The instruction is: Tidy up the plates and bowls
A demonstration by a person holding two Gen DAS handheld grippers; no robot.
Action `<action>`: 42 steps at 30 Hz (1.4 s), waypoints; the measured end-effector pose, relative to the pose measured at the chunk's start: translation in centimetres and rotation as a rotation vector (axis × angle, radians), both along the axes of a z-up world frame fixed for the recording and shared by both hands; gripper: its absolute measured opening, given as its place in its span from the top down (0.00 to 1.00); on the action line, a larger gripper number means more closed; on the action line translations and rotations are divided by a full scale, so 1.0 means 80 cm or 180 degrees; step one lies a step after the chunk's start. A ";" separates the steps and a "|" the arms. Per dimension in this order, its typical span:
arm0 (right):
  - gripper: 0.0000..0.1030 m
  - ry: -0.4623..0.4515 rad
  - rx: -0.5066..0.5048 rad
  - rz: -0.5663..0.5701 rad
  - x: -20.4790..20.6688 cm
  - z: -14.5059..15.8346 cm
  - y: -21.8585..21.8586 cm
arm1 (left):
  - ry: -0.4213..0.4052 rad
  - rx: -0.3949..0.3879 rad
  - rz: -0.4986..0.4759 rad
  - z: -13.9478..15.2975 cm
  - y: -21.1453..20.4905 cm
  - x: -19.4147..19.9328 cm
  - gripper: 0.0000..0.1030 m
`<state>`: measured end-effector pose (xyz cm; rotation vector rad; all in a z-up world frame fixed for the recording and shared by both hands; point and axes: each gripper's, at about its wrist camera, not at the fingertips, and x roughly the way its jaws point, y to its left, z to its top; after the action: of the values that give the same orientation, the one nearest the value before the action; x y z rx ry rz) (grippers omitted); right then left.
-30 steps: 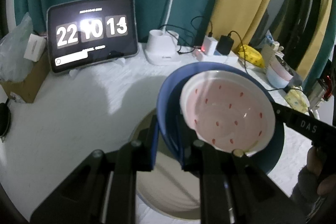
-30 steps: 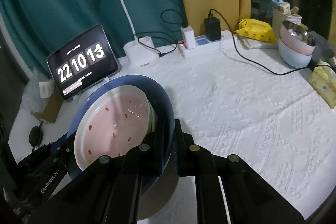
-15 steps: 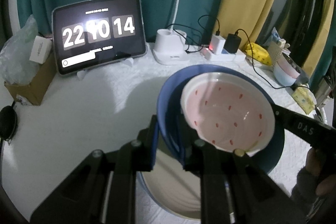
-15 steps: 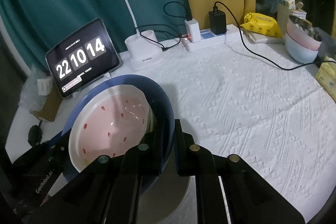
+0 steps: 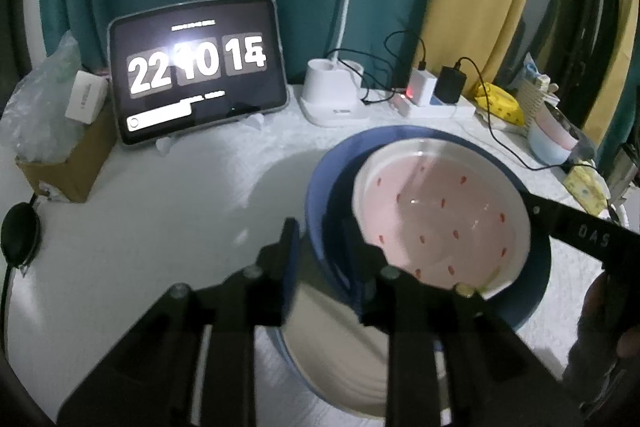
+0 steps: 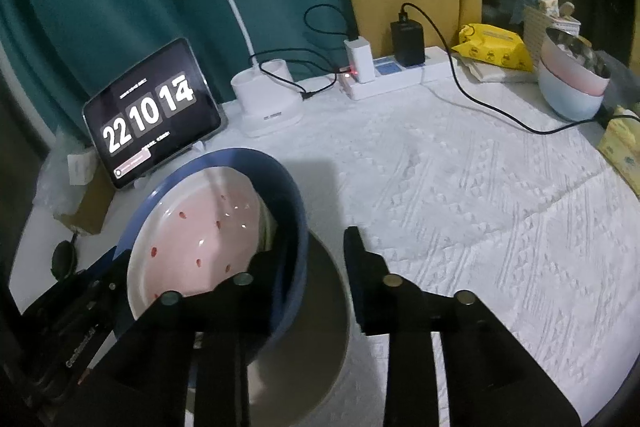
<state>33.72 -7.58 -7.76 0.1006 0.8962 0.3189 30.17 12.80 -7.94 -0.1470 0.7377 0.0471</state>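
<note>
Left wrist view: the left tool (image 5: 320, 251) points down and forward over the bench (image 5: 140, 227), its two black fingers straddling the near rim of the blue bowl (image 5: 320, 195). Its jaws have just been opening; a gap now shows beside the rim, so the pads no longer press on it. Inside the blue bowl lies a pink bowl with red specks (image 5: 440, 219), tilted toward the blue bowl's right side. Under the blue bowl sits a pale plate (image 5: 332, 343), its white face showing below the blue rim. From the right, the right tool (image 5: 536, 211) reaches to the far side of the blue bowl, with part of a hand (image 5: 600, 339) behind it.

Right wrist view: the right tool (image 6: 316, 251) also slants downward, one finger inside the blue bowl (image 6: 296, 211) at its right wall, the other outside and clear of it. These jaws have likewise just been opening, with the rim between them but not clamped. The pink bowl (image 6: 200, 227) rests within the blue one, which stands on the pale plate (image 6: 316, 327). Left of the blue bowl the left tool (image 6: 116, 267) meets its opposite rim. Far right of it, at the bench's edge, stands a stack of bowls (image 6: 568, 87), pink nested in pale blue.
</note>
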 end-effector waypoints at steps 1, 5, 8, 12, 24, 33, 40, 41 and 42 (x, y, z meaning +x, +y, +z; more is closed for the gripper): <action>0.70 -0.0003 -0.0002 0.0003 -0.001 0.000 0.000 | 0.0004 -0.0007 0.0014 0.000 0.001 -0.001 0.70; 0.69 -0.0032 -0.0047 0.0014 -0.007 0.002 -0.001 | 0.0009 -0.0033 0.0110 0.001 0.006 -0.008 0.55; 0.64 -0.0056 -0.0061 0.0034 -0.012 0.005 -0.002 | -0.0011 -0.0051 0.0108 0.002 0.007 -0.016 0.54; 0.61 -0.0067 -0.0062 0.0029 -0.020 0.008 -0.005 | -0.0040 -0.0032 0.0089 0.007 0.002 -0.027 0.54; 0.55 -0.0180 -0.0042 0.0046 -0.056 0.023 -0.013 | -0.0160 -0.0002 0.0055 0.019 -0.010 -0.065 0.53; 0.55 -0.0266 -0.0060 -0.0002 -0.090 0.031 -0.030 | -0.0273 0.0029 0.0007 0.030 -0.024 -0.101 0.31; 0.55 -0.0363 -0.0055 -0.0031 -0.119 0.038 -0.043 | -0.0417 0.0068 -0.0065 0.040 -0.038 -0.130 0.28; 0.55 -0.0379 -0.0052 -0.0035 -0.123 0.039 -0.045 | -0.0450 0.0067 -0.0084 0.043 -0.040 -0.135 0.28; 0.55 -0.0397 -0.0050 -0.0037 -0.128 0.041 -0.046 | -0.0495 0.0070 -0.0113 0.046 -0.043 -0.142 0.28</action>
<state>23.52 -11.25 -4.49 0.0705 0.7741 0.3038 18.79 9.36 -4.28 -0.1151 0.5843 0.0099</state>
